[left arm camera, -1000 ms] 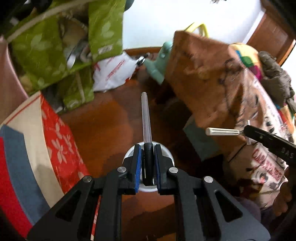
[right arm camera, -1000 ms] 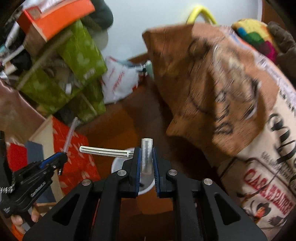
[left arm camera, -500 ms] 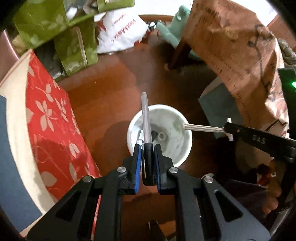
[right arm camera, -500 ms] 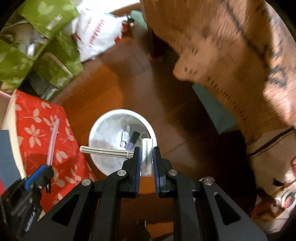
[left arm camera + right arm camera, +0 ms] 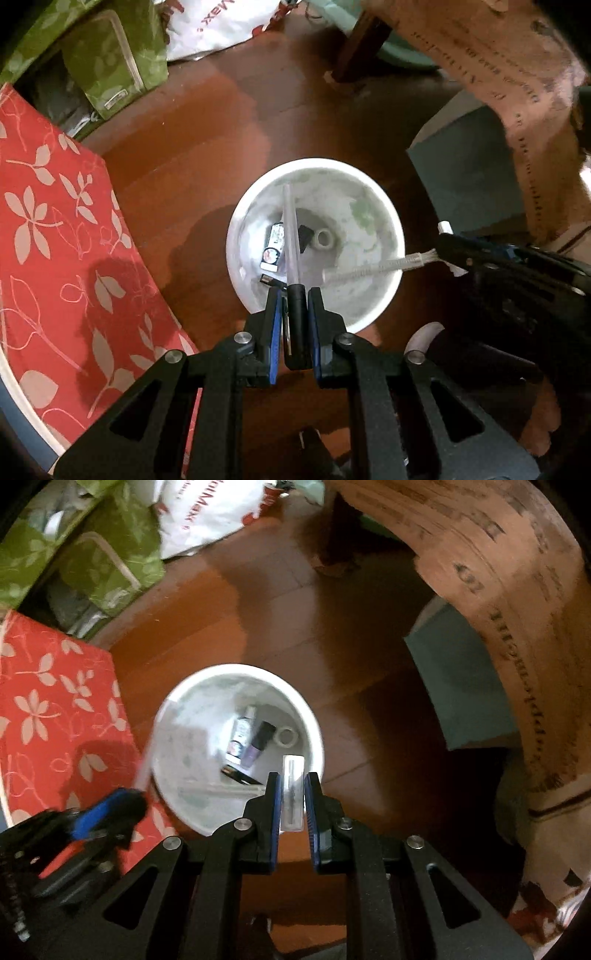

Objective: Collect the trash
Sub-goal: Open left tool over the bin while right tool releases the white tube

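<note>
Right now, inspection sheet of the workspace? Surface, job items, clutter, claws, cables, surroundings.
Surface: brown wood floor, glossy, partly in shadow.
Job's things: white bin upright on the floor, small bottles and scraps at its bottom. Clear tube and ribbed straw both held over the bin.
Clutter: green bags, white plastic bag, grey box, brown paper bag.
Claws: left claw shut on the clear tube; right claw shut on the ribbed straw.
Cables: nothing seen.
Surroundings: red floral cloth beside the bin; furniture leg beyond it.
</note>
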Demonstrator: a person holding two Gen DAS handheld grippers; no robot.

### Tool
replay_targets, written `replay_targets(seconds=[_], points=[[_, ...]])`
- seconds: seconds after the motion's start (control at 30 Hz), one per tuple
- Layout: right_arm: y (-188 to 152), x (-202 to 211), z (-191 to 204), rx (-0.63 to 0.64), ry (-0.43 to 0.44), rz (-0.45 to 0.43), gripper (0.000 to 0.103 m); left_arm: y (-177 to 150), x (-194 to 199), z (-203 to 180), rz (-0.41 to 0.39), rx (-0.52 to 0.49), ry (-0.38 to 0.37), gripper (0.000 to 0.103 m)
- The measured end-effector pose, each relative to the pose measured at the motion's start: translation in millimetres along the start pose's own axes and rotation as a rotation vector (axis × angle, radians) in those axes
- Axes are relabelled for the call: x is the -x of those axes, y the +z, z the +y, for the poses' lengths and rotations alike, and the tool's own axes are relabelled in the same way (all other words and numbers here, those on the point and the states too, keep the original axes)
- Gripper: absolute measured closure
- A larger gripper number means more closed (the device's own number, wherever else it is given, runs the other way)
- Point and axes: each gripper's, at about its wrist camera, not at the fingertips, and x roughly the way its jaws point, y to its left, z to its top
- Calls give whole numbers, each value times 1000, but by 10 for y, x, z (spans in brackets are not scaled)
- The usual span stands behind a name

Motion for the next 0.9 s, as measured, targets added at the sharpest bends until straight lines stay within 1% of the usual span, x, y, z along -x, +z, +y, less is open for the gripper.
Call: replay_targets(seconds=[0.07,0.17,0.2,0.3,0.43,0.53,0.57,0.67,0.73,0.8,0.9], points=[[-5,-18,10,10,4,8,89,16,-35,23,12,7,-2,91],[16,-46,-12,-7,49,27,78,22,-29,46,9,17,-21,91],[21,-38,-22,-17,51,20,76,22,-25,43,7,17,-23,91],[33,-24,-35,-26,39,10,74,20,-3,21,4,9,-18,90],[34,2,-35,-36,38,11,74,13,46,5,1,12,-19,90],[17,82,-29,-31,28,-9,74,0,168,-7,-17,10,-23,90],[7,111,-39,-29,27,-16,73,-2,214,-8,-24,8,-21,88],[-36,264,-63,-34,47,-50,74,-10,404,-20,-61,-1,-17,83],[-71,416,-83,-44,68,-90,74,-19,560,-24,-90,-5,-18,81],[-115,615,-115,-55,82,-148,74,-32,735,-32,-124,-8,-20,81],[-194,907,-151,-54,81,-231,74,-49,1002,-70,-175,-9,-25,80]])
